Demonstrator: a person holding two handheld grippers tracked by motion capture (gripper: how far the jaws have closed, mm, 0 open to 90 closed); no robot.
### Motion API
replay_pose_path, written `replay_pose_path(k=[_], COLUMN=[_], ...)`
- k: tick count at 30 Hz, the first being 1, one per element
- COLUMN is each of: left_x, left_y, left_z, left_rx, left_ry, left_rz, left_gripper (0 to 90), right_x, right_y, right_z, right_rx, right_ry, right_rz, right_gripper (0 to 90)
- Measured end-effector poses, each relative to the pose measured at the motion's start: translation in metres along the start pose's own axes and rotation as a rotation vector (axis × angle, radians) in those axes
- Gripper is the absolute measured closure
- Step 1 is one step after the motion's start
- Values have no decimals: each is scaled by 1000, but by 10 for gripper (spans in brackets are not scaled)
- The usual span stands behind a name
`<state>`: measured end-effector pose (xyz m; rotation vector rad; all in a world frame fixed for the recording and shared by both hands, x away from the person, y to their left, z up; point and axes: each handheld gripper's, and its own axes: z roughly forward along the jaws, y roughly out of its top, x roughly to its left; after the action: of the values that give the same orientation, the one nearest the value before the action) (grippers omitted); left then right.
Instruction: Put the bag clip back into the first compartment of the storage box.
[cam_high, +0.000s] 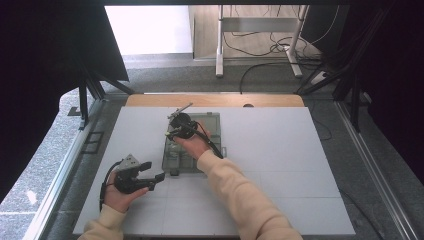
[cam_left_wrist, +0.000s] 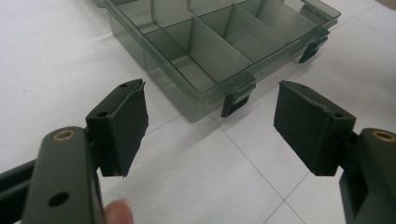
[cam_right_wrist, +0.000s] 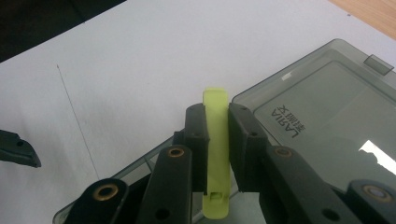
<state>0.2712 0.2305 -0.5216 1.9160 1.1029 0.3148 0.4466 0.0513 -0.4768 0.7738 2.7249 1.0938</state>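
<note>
From above, a smoky plastic box (cam_high: 192, 145) sits mid-table (cam_high: 280, 150); the right gripper (cam_high: 176, 131) reaches over it, the left gripper (cam_high: 150, 175) rests just beside its near corner. Along the left gripper (cam_left_wrist: 210, 123), the jaws stand wide apart, empty, facing the box's (cam_left_wrist: 219, 42) dividers. Along the right gripper (cam_right_wrist: 217, 140), the jaws pinch an upright yellow-green clip (cam_right_wrist: 216, 154) over the box's open lid (cam_right_wrist: 327, 107).

Pale peach long sleeves (cam_high: 240, 192), black left hand-held gripper (cam_high: 152, 176) with grey three-cornered plate (cam_high: 129, 162), trailing black cable (cam_high: 104, 184), brass-coloured rivets (cam_left_wrist: 63, 135)
</note>
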Motion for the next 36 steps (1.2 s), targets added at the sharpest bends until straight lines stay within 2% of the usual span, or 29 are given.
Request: replay_pose_path(k=[11, 12, 14, 16, 19, 24, 31, 36], left_x=[0, 0, 0, 0, 0, 0, 0, 0], left_y=[0, 0, 0, 0, 0, 0, 0, -1], left_z=[0, 1, 0, 0, 0, 0, 0, 0], left_rx=[4, 5, 3, 3, 2, 1, 0, -1], left_ry=[-1, -2, -2, -2, -2, -2, -2, -1], left_rz=[2, 2, 2, 1, 2, 1, 0, -4], left_gripper=[266, 266, 267, 267, 267, 267, 267, 266], right_x=[3, 3, 4, 6, 6, 3, -5, -11], right_y=[0, 0, 0, 0, 1, -1, -12, -20], right_z=[5, 5, 6, 4, 1, -4, -11, -24], right_rx=[14, 17, 15, -2, -16, -25, -40, -56], right_ry=[-9, -14, -32, -73, -86, -72, -38, -26], right_rz=[-1, -5, -7, -19, -10, -1, 38, 61], right_gripper=[773, 756, 615, 504, 405, 349, 305, 281])
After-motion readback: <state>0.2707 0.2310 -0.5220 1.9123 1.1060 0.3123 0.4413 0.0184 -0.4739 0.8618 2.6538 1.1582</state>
